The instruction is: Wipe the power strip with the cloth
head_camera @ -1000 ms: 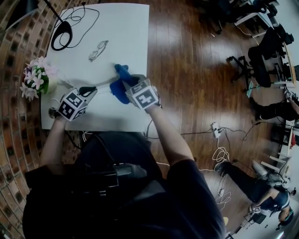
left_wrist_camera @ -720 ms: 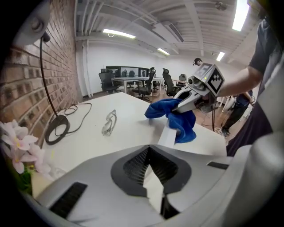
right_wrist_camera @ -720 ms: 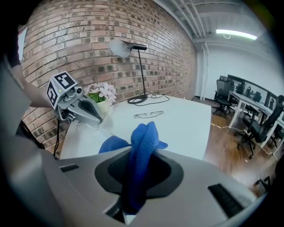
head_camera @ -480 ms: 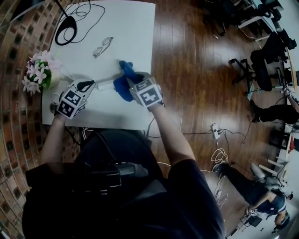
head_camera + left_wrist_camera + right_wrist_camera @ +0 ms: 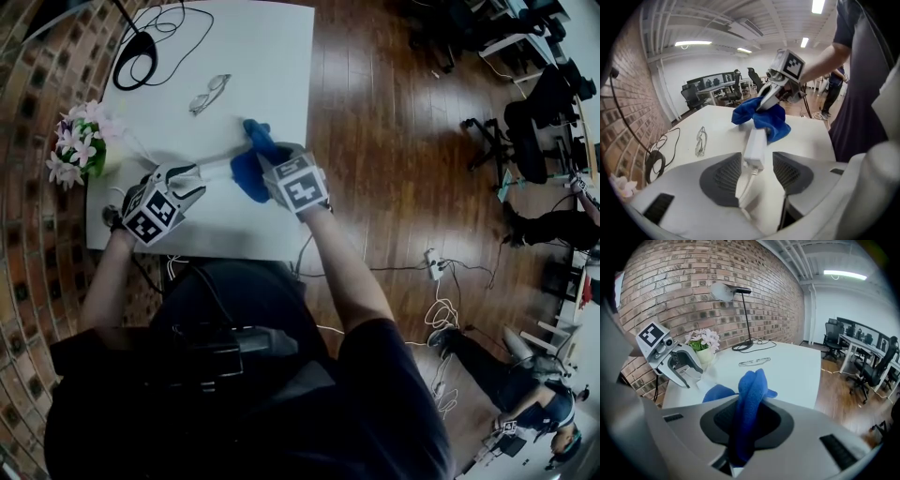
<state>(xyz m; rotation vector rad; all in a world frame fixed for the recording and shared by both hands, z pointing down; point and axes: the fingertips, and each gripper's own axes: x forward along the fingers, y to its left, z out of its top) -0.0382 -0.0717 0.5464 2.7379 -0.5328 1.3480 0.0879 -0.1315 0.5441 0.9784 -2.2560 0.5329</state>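
Note:
A white power strip (image 5: 214, 171) lies on the white table (image 5: 272, 84), its cord end toward my left gripper (image 5: 192, 178). In the left gripper view the strip (image 5: 755, 147) sits between the two dark pads with a gap on each side. These jaws have just been opening and stand open. My right gripper (image 5: 267, 164) is shut on a blue cloth (image 5: 248, 169), which rests on the strip's far end. In the right gripper view the cloth (image 5: 749, 404) rises bunched between the jaws, with the left gripper (image 5: 686, 371) beyond it.
Clear glasses (image 5: 208, 94) lie farther back on the table. A pot of pink flowers (image 5: 80, 145) stands at the left edge. A black lamp base with coiled cable (image 5: 141, 52) sits at the far corner. Wooden floor with office chairs (image 5: 525, 122) lies to the right.
The left gripper's jaws, closed on the strip's near end earlier, now stand apart around it. The right gripper and cloth have stayed in place.

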